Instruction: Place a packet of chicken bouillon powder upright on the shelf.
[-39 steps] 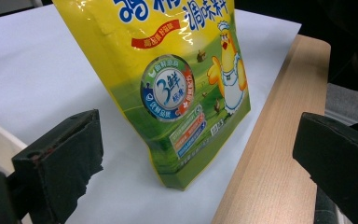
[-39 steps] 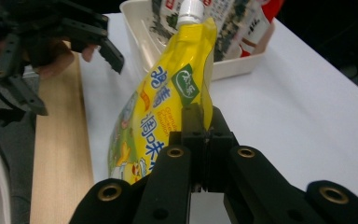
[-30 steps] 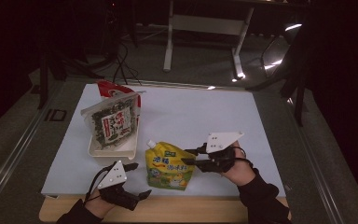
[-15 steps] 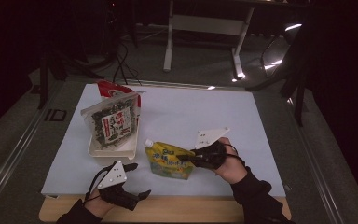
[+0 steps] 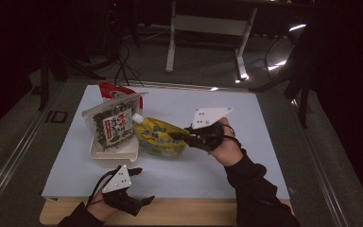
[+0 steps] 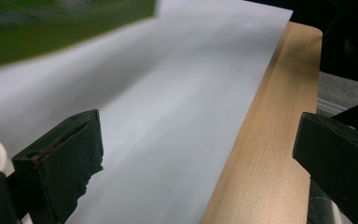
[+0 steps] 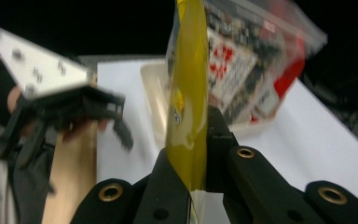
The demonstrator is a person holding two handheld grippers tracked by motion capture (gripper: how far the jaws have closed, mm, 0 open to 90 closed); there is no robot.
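Yellow pouch [image 5: 159, 138] now hangs lifted off the white sheet [image 5: 246, 161], pinched at its edge by the right gripper [image 5: 185, 133]; a second ago it lay flat at about six o'clock from the white tray [image 5: 105, 157], and it now sits tilted at three o'clock of that tray, its white cap [image 5: 137, 118] touching or just beside the seaweed packet [image 5: 112, 124] that leans in the tray. The right gripper's jaws have just been closing, and in the right gripper view they press together on the pouch's thin yellow edge [image 7: 186, 116]; judging from this, the pick-up is made and the pouch looks headed for the tray, where room beside the packet seems tight. The left gripper [image 5: 139, 185] rests near the wooden table edge [image 5: 189, 213] at seven o'clock from the pouch, as it did a second ago; its jaws stand spread wide with nothing between them, bare sheet and wood under them in the left gripper view.

Hard to make out: whether the pouch's lower corner touches the sheet or hangs clear; the print on the pouch is too small to read; a red packet [image 5: 111, 89] behind the seaweed packet is mostly covered; the green blur [image 6: 51, 28] at eleven o'clock in the left gripper view is likely the pouch, though I cannot be sure.
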